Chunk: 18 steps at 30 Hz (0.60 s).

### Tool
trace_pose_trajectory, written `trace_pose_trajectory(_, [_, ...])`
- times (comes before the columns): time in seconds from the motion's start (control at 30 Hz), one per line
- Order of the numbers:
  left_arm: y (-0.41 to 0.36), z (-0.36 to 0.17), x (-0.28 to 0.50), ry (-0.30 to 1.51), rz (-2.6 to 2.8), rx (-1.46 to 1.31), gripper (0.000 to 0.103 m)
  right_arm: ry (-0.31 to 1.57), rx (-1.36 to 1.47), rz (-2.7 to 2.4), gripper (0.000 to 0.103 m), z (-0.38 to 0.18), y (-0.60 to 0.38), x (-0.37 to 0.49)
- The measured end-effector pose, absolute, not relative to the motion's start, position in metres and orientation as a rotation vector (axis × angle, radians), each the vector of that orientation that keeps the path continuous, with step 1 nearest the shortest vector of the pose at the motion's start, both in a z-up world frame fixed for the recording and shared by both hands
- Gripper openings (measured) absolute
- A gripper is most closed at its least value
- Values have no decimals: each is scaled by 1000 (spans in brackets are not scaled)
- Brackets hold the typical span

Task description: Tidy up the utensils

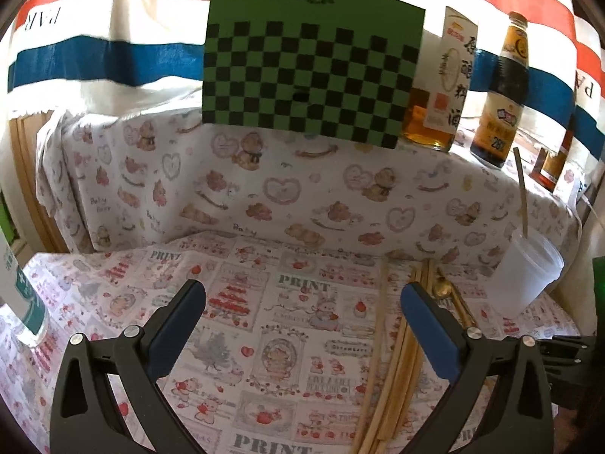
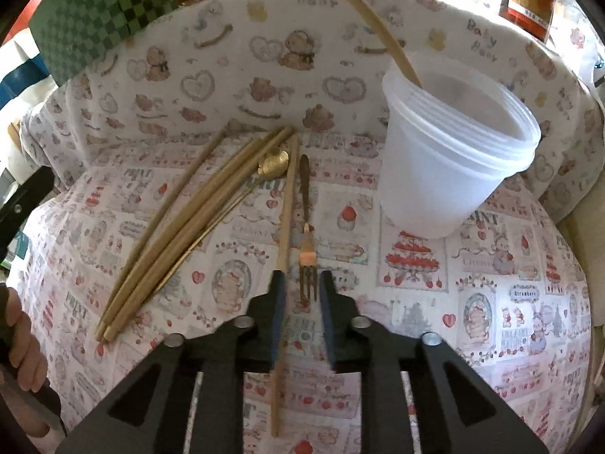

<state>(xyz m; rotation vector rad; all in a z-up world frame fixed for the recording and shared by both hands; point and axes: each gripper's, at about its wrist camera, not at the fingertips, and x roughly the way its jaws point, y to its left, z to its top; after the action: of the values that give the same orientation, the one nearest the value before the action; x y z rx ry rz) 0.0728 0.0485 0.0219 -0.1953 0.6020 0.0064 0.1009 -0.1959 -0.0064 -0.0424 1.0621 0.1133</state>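
Fork: a fork (image 2: pixel 307 265) lies on the printed cloth (image 2: pixel 491 302), tines toward the camera, between the right gripper's (image 2: pixel 301 295) jaws.
Right gripper: jaws narrowly parted, pads not touching the fork (a chopstick (image 2: pixel 284 227) lies under the left pad).
Left gripper: left gripper (image 1: pixel 302 302) spread wide, holding nothing.
Cup: a translucent cup (image 2: pixel 453 159) holds one chopstick.
Bundle: chopsticks (image 2: pixel 181 227) and a gold spoon (image 2: pixel 273 164) lie left of the fork.

Fork (image 2: pixel 307 227) and chopsticks (image 2: pixel 196 223) on tablecloth (image 2: pixel 491 302), left of cup (image 2: pixel 453 174) holding one chopstick (image 2: pixel 374 22).
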Motion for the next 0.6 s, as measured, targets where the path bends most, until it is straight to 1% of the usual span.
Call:
trace_pose_trajectory(0.3, [51, 20, 74, 623, 3, -224, 102, 1073, -106, 106, 22, -16, -188, 103])
trace_pose_trajectory(0.5, [46, 25, 70, 609, 10, -202, 102, 1072, -88, 79, 22, -15, -196, 104])
trace_pose_trajectory(0.6, [46, 23, 72, 639, -14, -225, 102, 1080, -89, 78, 22, -16, -198, 104])
